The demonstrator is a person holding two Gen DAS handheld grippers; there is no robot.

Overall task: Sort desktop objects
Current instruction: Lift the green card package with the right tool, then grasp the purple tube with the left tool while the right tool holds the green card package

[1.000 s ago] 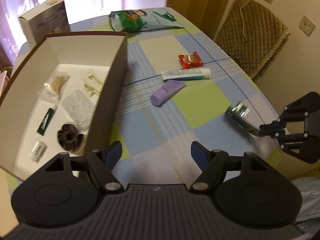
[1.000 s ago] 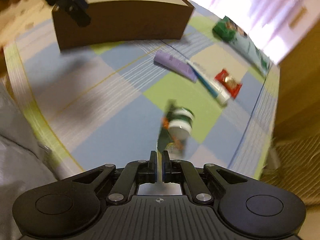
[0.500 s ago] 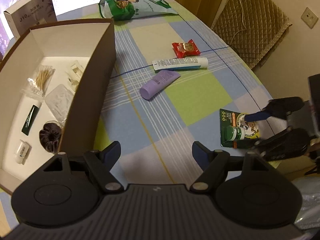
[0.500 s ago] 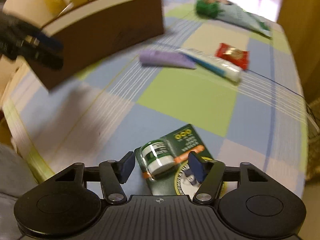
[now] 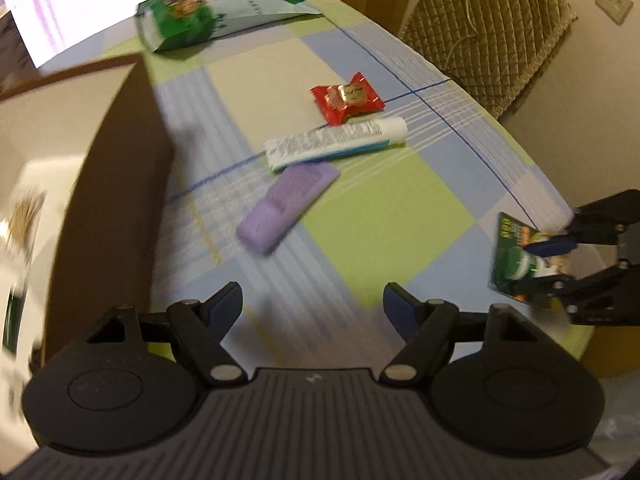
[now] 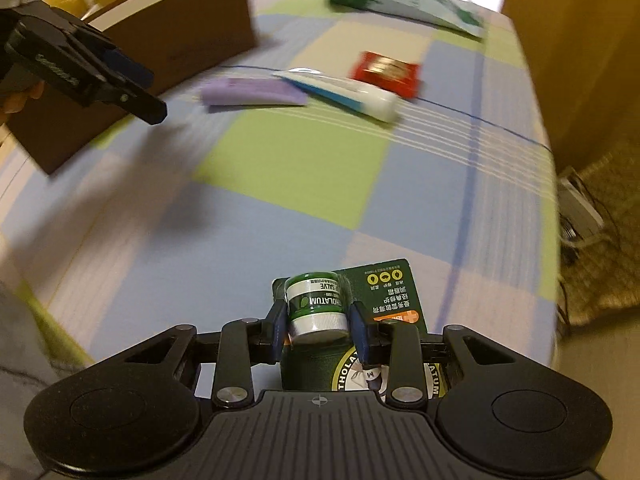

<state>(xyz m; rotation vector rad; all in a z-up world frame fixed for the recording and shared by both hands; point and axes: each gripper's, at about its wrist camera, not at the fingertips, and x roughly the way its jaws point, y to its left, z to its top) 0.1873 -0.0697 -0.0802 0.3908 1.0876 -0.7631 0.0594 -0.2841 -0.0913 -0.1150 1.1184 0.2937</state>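
A green card pack with a small green-and-white salve jar (image 6: 316,300) lies flat near the table's near right edge. My right gripper (image 6: 318,326) sits over it. Its jaws are closing, with both pads against the jar's sides. The left wrist view shows this pack (image 5: 516,256) inside the right gripper (image 5: 548,260). My left gripper (image 5: 312,304) hangs open and holds nothing, above the checked cloth. Just beyond it lie a purple tube (image 5: 288,206), a white tube (image 5: 336,142) and a red sweet packet (image 5: 346,98). The brown sorting box (image 5: 120,160) stands to the left.
A green snack bag (image 5: 200,16) lies at the far end of the table. A chair with a quilted cushion (image 5: 480,20) stands past the right edge. The box wall (image 6: 180,40) rises close behind the left gripper (image 6: 120,76). Motion blurs both views.
The right gripper let go of the pack's card edge, the pack came to lie flat, and the jaws now close round the jar. The left gripper moved away from the box and lower, toward the tubes.
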